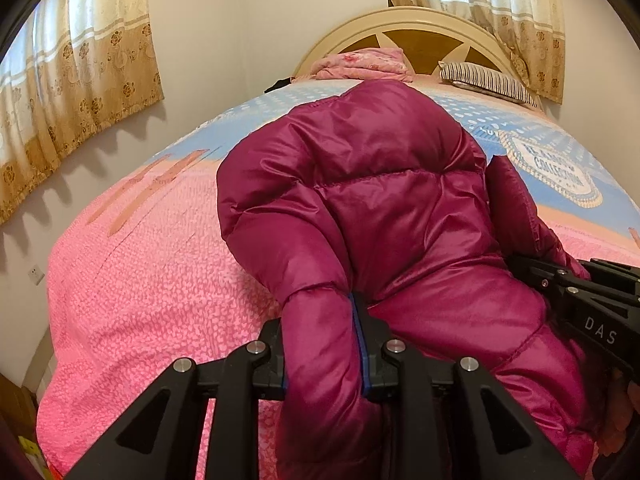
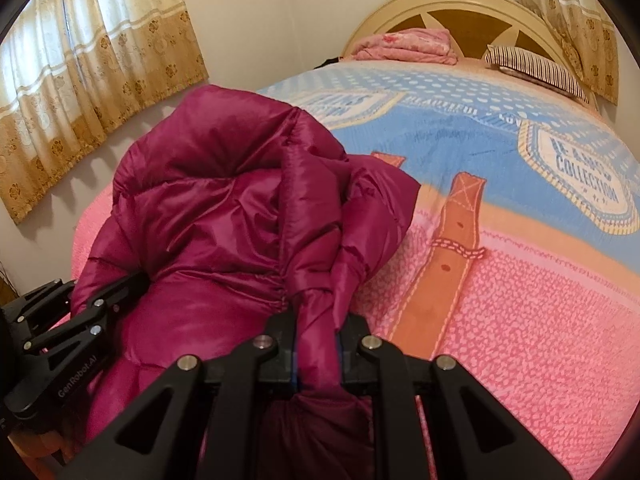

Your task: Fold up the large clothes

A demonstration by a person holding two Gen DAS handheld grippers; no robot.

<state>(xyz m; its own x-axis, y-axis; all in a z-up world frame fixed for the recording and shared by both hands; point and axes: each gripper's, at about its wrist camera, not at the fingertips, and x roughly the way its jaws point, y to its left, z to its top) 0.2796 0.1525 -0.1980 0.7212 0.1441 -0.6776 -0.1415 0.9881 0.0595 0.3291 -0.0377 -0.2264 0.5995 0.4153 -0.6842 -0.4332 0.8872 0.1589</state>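
Both grippers clamped the magenta puffer jacket (image 1: pixel 384 184) — left gripper (image 1: pixel 322 344) at six o'clock, right gripper (image 2: pixel 316 344) likewise — over the pink bedspread (image 1: pixel 132 280).

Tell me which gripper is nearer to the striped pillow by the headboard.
Right. The right gripper sits on the pillow's side of the magenta puffer jacket, with the striped pillow up ahead to its right. The left gripper holds the jacket's far side.
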